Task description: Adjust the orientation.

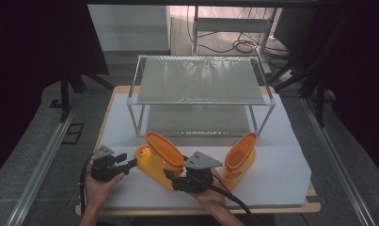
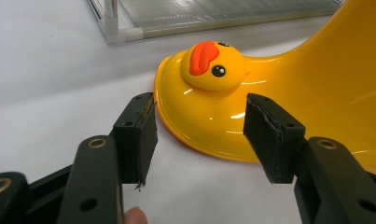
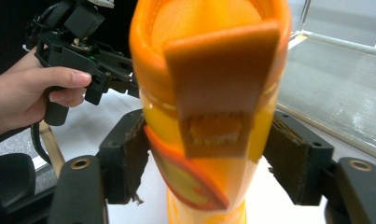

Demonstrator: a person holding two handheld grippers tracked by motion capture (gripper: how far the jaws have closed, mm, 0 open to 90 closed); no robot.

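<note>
Glossy yellow rubber boot with duck-face toe point(image 1: 155, 162): near centre of desk point(image 1: 272, 188). Left gripper point(image 2: 199, 135) fingers open around toe. Right gripper point(image 3: 204, 158) fingers flank heel, contact unclear. Second boot point(image 1: 241, 155) right; wire shelf rack point(image 1: 201, 87) beyond.

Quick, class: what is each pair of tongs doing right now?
Left tongs: open, empty, at the duck-faced toe of the glossy yellow rubber boot.
Right tongs: closed on that boot's heel end.

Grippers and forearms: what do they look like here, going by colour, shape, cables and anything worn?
Both the left gripper and right gripper are black, each topped by a grey three-cornered plate, each trailing a black cable. Their jaws are flat black blocks with frayed pad edges and brass-coloured pivot holes. The forearms are bare.
</note>
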